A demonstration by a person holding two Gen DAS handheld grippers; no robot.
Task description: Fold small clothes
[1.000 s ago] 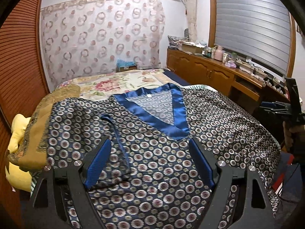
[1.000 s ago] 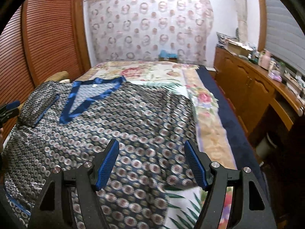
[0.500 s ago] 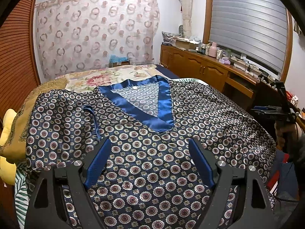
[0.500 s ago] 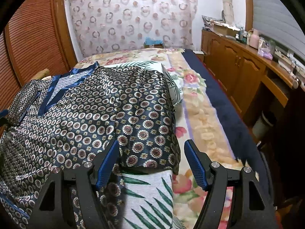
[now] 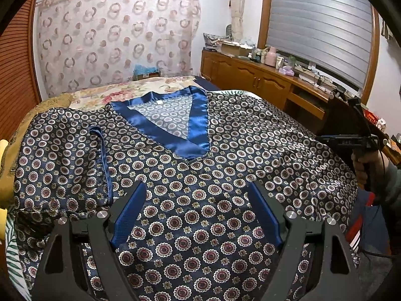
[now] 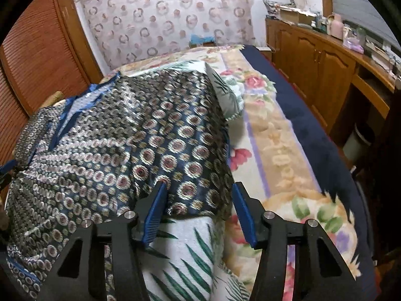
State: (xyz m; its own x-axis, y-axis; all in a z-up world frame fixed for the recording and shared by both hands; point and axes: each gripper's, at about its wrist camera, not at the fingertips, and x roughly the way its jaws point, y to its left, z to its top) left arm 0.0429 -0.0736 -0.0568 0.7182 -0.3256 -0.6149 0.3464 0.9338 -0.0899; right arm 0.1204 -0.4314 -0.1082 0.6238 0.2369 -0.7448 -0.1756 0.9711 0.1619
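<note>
- Room: a bedroom; a bed [image 6: 270,130] with a floral cover and a navy border along its right edge, a curtain [image 5: 115,37] with a ring print at the far wall, louvred wooden doors [image 6: 35,50] on the left.
- Right side: a long wooden bench [image 5: 263,80] of cupboards under a closed grey blind [image 5: 318,22], its top crowded with small bottles and boxes.
- Garment: a navy patterned top [image 5: 200,175] with a blue satin V-neck [image 5: 195,130] lies spread flat, front up, across the near end of the bed; neckline toward the far side, left sleeve folded in over the body.
- Under the top's right edge: a white leaf-print cloth [image 6: 185,245], showing near and at the far right corner.
- Left tongs [image 5: 198,210]: released, spread wide, hovering over the chest area of the top; nothing between them.
- Right tongs [image 6: 198,210]: closing, with the near right hem of the top between them; pads not yet pressing on it.
- A person's hand [image 5: 363,168] grips the right tool's handle at the right edge of the left view.
</note>
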